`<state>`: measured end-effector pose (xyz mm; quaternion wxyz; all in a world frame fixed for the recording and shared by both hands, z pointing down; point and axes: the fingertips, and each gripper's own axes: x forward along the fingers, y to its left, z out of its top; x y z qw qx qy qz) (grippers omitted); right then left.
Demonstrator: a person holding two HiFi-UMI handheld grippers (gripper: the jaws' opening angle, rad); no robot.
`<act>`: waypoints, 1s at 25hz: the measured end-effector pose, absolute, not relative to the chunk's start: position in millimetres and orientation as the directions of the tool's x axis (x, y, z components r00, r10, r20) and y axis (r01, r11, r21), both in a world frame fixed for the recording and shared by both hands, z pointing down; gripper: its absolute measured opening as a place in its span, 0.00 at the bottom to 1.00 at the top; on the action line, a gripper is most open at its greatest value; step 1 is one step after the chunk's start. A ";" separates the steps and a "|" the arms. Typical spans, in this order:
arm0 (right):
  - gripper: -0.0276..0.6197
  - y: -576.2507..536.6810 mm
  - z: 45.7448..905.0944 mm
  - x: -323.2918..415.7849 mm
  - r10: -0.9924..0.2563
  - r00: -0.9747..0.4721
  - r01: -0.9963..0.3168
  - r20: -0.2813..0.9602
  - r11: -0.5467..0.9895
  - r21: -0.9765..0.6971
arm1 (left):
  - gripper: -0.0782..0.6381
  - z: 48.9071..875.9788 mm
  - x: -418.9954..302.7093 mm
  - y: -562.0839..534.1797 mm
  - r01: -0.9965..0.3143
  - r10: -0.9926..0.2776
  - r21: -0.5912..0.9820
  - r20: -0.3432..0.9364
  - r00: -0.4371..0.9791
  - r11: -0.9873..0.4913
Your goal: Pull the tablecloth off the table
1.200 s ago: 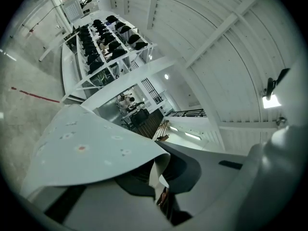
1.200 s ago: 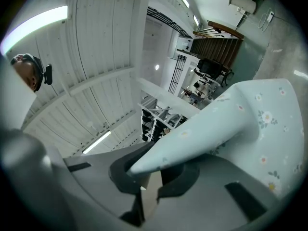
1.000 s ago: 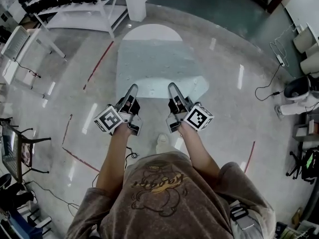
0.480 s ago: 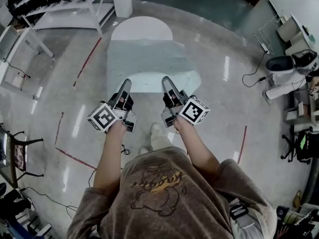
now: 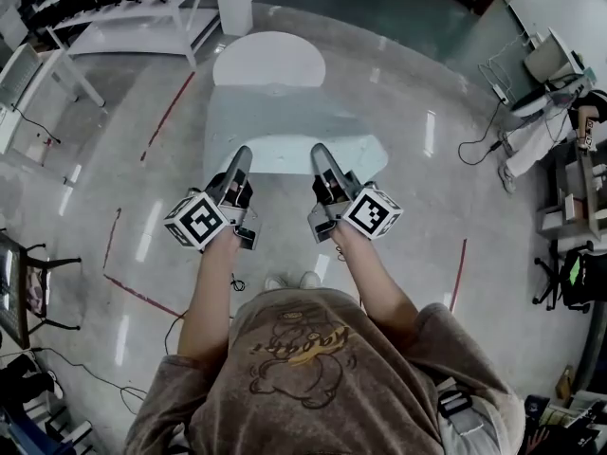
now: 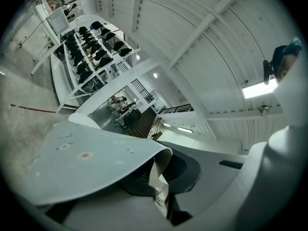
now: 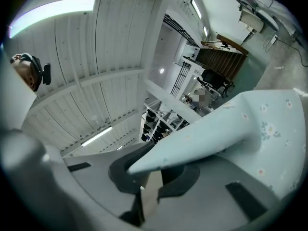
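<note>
Head view: left gripper (image 5: 243, 155) clamped on the near edge of the tablecloth (image 5: 285, 117), right gripper (image 5: 321, 152) likewise, with the far end of the table (image 5: 269, 57) already bare. Advise an even, level pull on both corners so the cloth slides without snagging. Table legs and the pinch points are hidden here

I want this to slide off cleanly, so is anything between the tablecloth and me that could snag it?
Nothing visible does. The left gripper and right gripper are shut on the near edge of the tablecloth; only bare floor lies below it.
</note>
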<state>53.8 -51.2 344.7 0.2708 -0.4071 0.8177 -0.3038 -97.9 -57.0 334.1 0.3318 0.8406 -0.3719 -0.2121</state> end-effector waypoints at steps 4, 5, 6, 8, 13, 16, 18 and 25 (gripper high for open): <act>0.08 -43.0 327.1 54.2 -0.818 -0.535 -0.504 -0.210 0.509 -0.697 | 0.14 318.1 -96.8 -45.7 -0.514 -0.782 0.693 -0.114 0.613 -0.504; 0.08 -40.1 323.0 55.9 -0.815 -0.537 -0.505 -0.215 0.516 -0.692 | 0.14 314.2 -95.1 -42.1 -0.523 -0.786 0.686 -0.116 0.608 -0.506; 0.08 -37.1 319.2 57.8 -0.814 -0.539 -0.505 -0.219 0.520 -0.689 | 0.14 310.5 -93.4 -38.6 -0.529 -0.789 0.681 -0.119 0.602 -0.507; 0.08 -30.7 311.5 60.8 -0.810 -0.542 -0.508 -0.223 0.528 -0.681 | 0.14 303.6 -90.9 -31.0 -0.538 -0.796 0.674 -0.125 0.592 -0.506; 0.08 -21.3 295.2 63.8 -0.801 -0.547 -0.501 -0.244 0.547 -0.671 | 0.14 283.4 -88.0 -18.4 -0.567 -0.806 0.642 -0.142 0.574 -0.517; 0.09 -18.0 296.0 66.0 -0.799 -0.548 -0.486 -0.250 0.547 -0.682 | 0.14 277.9 -85.9 -12.4 -0.575 -0.810 0.633 -0.148 0.568 -0.519; 0.09 -14.5 297.9 69.2 -0.800 -0.547 -0.478 -0.245 0.540 -0.693 | 0.14 275.1 -82.7 -6.5 -0.582 -0.812 0.625 -0.150 0.564 -0.519; 0.09 -8.4 302.6 75.1 -0.796 -0.555 -0.456 -0.243 0.535 -0.711 | 0.14 276.6 -75.6 0.0 -0.623 -0.826 0.601 -0.115 0.551 -0.500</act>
